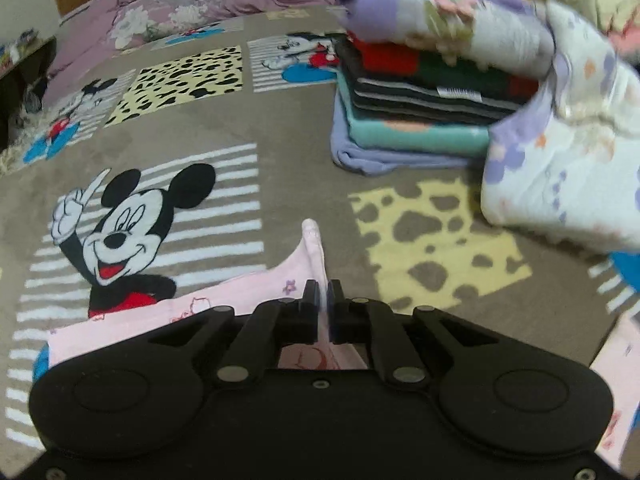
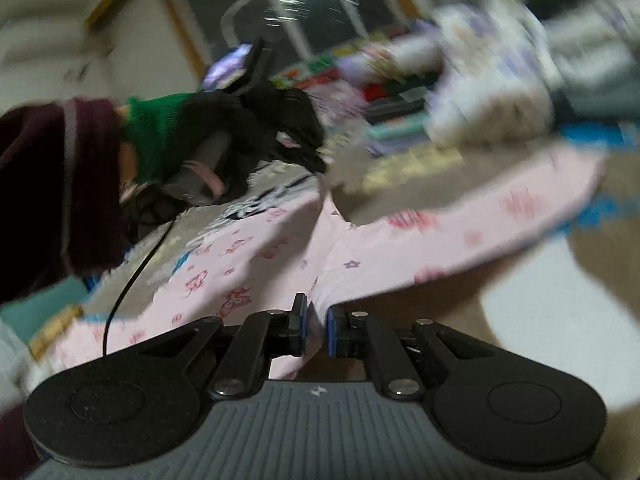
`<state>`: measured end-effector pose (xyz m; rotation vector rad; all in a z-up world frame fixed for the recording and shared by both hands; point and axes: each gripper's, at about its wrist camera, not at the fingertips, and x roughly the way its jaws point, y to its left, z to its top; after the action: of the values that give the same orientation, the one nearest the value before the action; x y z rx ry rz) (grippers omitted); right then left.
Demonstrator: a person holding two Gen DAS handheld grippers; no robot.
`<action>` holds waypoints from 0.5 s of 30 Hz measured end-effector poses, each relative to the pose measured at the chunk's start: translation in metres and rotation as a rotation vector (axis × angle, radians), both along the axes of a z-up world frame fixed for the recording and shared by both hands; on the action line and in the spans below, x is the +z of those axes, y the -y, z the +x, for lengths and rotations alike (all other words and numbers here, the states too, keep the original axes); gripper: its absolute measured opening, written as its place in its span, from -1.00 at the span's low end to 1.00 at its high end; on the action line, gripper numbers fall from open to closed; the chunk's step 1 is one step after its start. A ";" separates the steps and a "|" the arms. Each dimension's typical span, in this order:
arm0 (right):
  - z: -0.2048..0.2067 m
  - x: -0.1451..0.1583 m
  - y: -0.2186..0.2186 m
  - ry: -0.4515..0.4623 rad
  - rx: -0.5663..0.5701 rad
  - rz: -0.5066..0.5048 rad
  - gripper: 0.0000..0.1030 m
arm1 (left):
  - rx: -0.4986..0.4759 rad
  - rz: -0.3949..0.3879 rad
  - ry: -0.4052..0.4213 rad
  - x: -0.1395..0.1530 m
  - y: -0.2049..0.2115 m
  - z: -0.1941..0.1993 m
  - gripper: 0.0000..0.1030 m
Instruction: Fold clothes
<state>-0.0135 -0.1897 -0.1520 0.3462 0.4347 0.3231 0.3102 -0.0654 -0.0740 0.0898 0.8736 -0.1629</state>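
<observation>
A pale pink printed garment (image 1: pixel 248 296) lies on the Mickey Mouse blanket (image 1: pixel 280 168). My left gripper (image 1: pixel 323 300) is shut on an edge of it, with a fold of the cloth standing up between the fingers. My right gripper (image 2: pixel 317 322) is shut on another part of the same pink garment (image 2: pixel 460 232), which stretches away to the right and left, lifted off the bed. The right wrist view is blurred by motion. In it the person's gloved left hand holds the other gripper (image 2: pixel 256 128) at the garment's far edge.
A stack of folded clothes (image 1: pixel 416 96) sits at the back right of the blanket. A white and purple flowered cloth (image 1: pixel 560 152) hangs over its right side. A purple floral duvet (image 1: pixel 192 4) lies at the far end. A black cable (image 2: pixel 132 280) trails across the bed.
</observation>
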 end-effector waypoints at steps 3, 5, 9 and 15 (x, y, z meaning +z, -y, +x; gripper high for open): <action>-0.006 0.008 -0.020 0.081 0.045 -0.139 -0.78 | -0.003 -0.071 0.014 0.001 -0.018 -0.002 -0.94; -0.010 0.010 -0.032 0.122 0.075 -0.224 -0.78 | -0.009 -0.091 0.023 0.002 -0.028 -0.005 -0.94; -0.015 0.010 -0.056 0.181 0.134 -0.357 -0.78 | -0.022 -0.146 0.054 0.001 -0.048 -0.010 -0.96; -0.015 0.005 -0.083 0.219 0.218 -0.500 -0.78 | -0.046 -0.205 0.097 -0.002 -0.076 -0.015 -0.99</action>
<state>-0.0288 -0.1066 -0.1473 -0.2257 0.3242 0.4461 0.2950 0.0109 -0.0756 -0.0734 0.7545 -0.2877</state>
